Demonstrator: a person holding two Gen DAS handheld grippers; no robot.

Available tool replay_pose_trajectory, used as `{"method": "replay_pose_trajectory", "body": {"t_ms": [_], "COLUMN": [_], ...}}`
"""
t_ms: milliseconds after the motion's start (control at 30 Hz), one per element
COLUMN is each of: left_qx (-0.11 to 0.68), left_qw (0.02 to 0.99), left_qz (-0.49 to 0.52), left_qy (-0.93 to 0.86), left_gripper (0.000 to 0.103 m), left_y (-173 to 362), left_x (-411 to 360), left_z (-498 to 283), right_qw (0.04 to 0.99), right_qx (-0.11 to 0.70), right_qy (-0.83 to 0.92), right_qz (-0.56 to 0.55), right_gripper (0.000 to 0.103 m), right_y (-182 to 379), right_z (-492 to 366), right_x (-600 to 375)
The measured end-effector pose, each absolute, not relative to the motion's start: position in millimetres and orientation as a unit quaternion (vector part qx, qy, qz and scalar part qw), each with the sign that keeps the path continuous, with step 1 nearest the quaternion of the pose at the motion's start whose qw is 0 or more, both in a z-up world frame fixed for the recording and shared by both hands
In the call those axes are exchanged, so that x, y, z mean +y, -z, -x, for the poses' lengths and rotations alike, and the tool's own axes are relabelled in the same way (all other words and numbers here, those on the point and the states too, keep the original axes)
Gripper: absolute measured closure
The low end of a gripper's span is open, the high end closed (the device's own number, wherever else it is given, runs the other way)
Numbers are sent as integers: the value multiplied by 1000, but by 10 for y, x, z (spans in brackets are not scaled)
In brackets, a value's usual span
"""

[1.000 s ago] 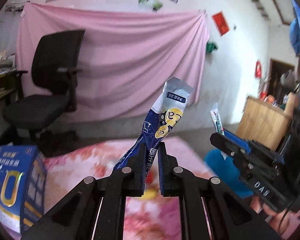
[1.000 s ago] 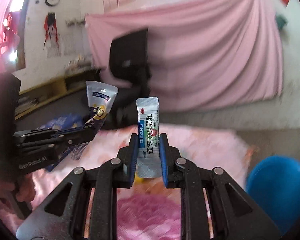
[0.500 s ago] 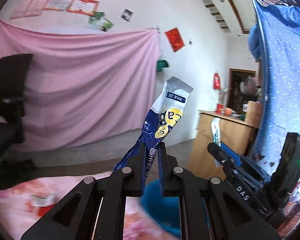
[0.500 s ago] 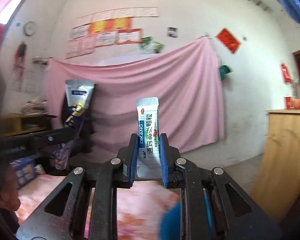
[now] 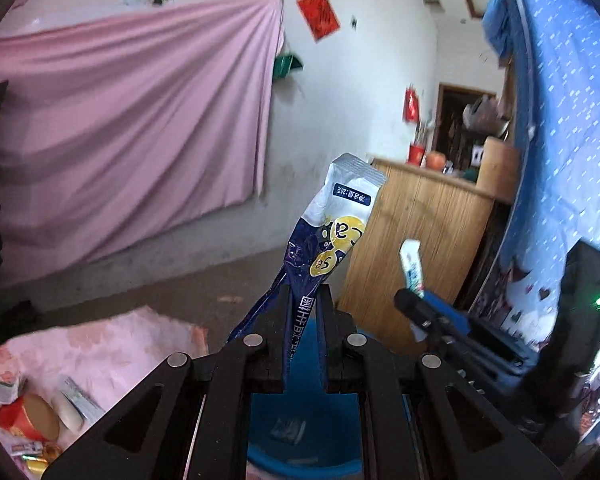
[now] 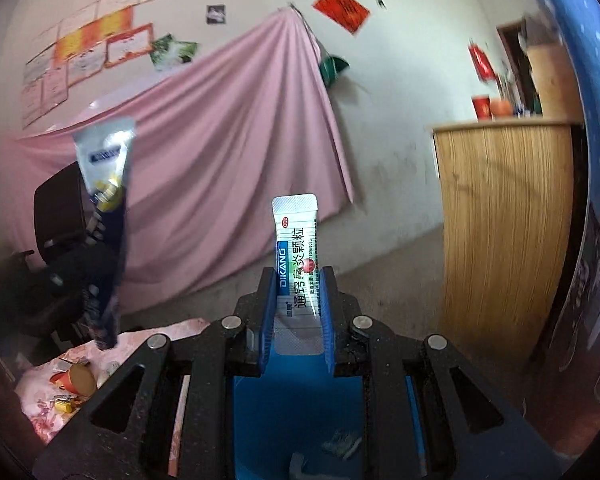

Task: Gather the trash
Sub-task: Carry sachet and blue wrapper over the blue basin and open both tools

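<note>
Below both jaws a blue bin (image 6: 300,412) is seen; a blue pouch (image 5: 332,240) and a white sachet (image 6: 298,256), both upright, are held clamped directly above it.

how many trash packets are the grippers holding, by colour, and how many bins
dark blue packet, in the left gripper: 1
white packet, in the right gripper: 1
blue bin: 1
total: 3
</note>
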State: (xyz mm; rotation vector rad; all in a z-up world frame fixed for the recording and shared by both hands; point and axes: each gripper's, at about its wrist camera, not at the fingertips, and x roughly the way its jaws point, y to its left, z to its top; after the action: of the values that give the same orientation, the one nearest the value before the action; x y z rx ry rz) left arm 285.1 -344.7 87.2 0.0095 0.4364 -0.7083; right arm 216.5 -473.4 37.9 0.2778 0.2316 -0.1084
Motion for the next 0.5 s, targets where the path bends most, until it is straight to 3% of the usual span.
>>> {"method": "replay_pose_trajectory", "body": {"t_ms": [233, 500], "left_qx": [319, 371], "left_qw": [888, 872], "left_qz": [-25, -47], "left_qy": [329, 317], "left_gripper": [95, 95], "left_y": [-575, -454], "left_x": [-3641, -3740], "left_z": [-3079, -3175], "right_qw": [967, 939], "right_qx": [185, 269], "right_qy": [34, 23], "right_qz": [-170, -215], "right_gripper": [53, 52], "right_y": [-168, 125], "right_z": [-2339, -2534], "right_x": [-4906, -5095]}}
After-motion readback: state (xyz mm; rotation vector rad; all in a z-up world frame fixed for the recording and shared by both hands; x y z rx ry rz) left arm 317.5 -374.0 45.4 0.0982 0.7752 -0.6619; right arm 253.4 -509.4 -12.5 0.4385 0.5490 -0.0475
